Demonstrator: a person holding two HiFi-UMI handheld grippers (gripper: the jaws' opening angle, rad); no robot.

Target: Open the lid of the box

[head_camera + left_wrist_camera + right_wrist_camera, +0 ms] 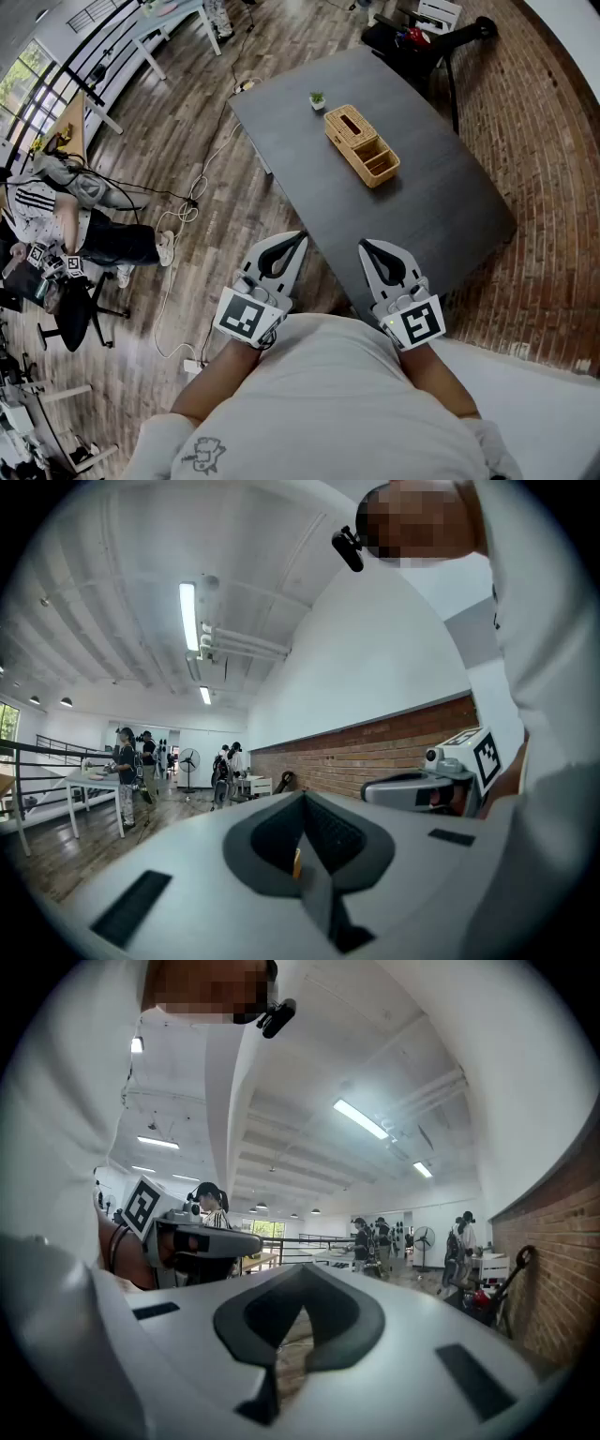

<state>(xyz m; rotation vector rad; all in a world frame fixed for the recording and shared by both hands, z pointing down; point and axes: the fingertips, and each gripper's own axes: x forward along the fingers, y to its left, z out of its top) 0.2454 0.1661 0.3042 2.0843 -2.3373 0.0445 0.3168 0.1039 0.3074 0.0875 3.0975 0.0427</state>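
Jaws together, nothing held: left hand-held gripper (298,238), right hand-held gripper (366,247), both near the edge of the dark grey surface (441,206). Rectangular woven wicker box (361,145) sits on it, well ahead of both, untouched.

Bright, even. Glare: ceiling strip lamps (188,616) blown white; daylight from windows (21,89). Gripper views: heavy fisheye, black corners. Head view sharp, shadows soft.

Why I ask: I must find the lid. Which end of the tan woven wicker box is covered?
The far end, toward the small green potted plant: a flat slotted lid covers it. The near end shows open compartments.
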